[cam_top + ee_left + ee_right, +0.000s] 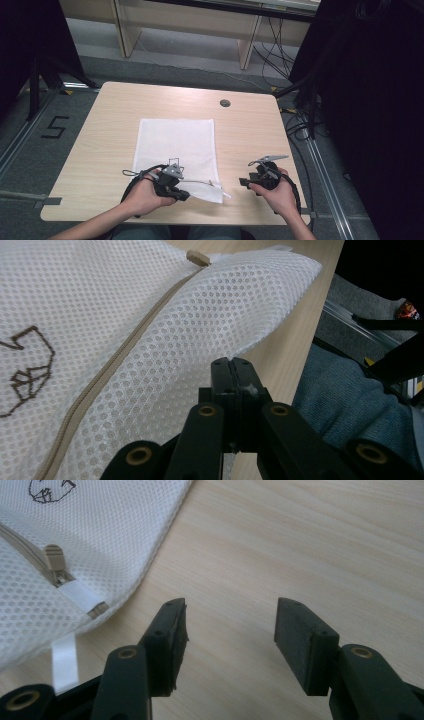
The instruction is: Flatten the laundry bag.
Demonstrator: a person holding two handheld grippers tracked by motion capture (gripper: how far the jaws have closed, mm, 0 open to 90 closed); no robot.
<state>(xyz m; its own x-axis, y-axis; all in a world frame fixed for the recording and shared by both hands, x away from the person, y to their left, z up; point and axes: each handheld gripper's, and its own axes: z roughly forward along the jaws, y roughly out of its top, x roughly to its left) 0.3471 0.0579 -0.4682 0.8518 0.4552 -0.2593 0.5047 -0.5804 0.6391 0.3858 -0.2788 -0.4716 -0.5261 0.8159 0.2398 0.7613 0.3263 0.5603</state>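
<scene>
- A white mesh laundry bag lies flat on the desk, its zipped near edge toward the person.
- The left hand-held gripper sits at the bag's near edge; in the left gripper view its jaws are pressed together, with the mesh bulging just beyond the tips. Whether any fabric is pinched cannot be told.
- The right hand-held gripper rests to the right of the bag, apart from it, its jaws standing wide apart over bare wood.
- The beige zipper pull lies near the bag's corner, beside a white tab.
- The step in hand is judged to be opening the zipper: the bag should be held steady near the seam, and the pull approached low and squarely, so that the pull alone is caught, not the mesh.
</scene>
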